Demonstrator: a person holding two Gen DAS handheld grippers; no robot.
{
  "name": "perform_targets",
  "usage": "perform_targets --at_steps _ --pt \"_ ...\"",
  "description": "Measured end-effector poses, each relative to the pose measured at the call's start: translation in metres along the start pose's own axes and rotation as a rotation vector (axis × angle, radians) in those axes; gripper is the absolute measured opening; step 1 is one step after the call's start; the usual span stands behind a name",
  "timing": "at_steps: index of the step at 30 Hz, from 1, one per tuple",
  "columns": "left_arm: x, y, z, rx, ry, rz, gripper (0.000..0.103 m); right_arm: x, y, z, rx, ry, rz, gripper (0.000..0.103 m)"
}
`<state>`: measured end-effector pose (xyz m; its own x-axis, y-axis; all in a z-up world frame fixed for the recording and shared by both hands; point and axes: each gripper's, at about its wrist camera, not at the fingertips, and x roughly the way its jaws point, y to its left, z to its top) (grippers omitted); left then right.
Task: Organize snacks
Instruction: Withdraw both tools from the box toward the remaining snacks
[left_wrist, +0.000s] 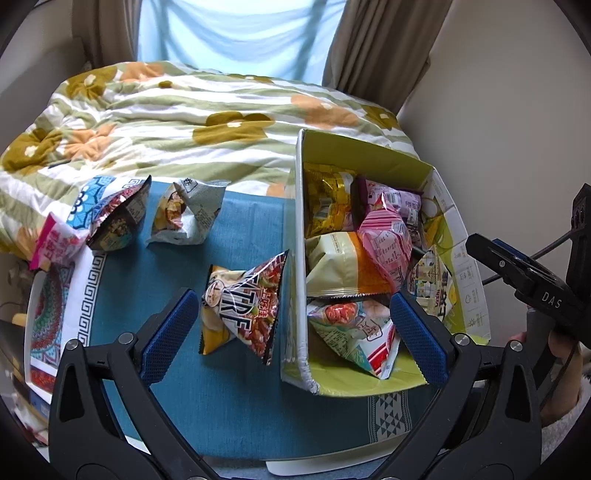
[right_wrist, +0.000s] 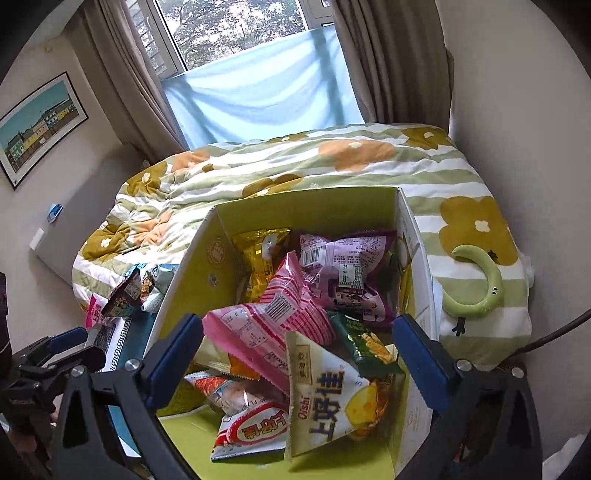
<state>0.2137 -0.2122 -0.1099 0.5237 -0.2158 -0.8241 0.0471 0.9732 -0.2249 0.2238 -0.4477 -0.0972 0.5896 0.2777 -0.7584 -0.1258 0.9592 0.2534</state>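
Left wrist view: open, empty left gripper (left_wrist: 291, 325) should drop squarely over the chip bag (left_wrist: 243, 306) at 12 o'clock, avoiding the box (left_wrist: 301, 221); right gripper (right_wrist: 295, 354) hangs released.

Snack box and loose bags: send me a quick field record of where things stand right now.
box: green-lined cardboard box, open, on the blue cloth
in box: many bags, pink striped bag on top
outside box: four bags; the nearest, a chips bag, lies just left of the box wall
left gripper: open, empty, chips bag between its fingers
right gripper: open, empty, over the box
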Motion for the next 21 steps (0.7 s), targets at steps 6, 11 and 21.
perform_targets --at_steps 6,11,21 --pt "-0.023 0.003 -0.012 -0.008 -0.034 0.023 0.103 -0.026 0.018 -0.003 -0.038 -0.024 -0.003 0.102" --pt "-0.051 0.016 -0.02 -0.025 -0.08 0.075 0.103 -0.043 0.036 -0.002 -0.072 -0.059 0.021 0.102" --pt "-0.094 0.083 -0.03 -0.089 -0.145 0.189 0.103 -0.05 0.095 0.001 -0.116 -0.096 0.107 0.102"
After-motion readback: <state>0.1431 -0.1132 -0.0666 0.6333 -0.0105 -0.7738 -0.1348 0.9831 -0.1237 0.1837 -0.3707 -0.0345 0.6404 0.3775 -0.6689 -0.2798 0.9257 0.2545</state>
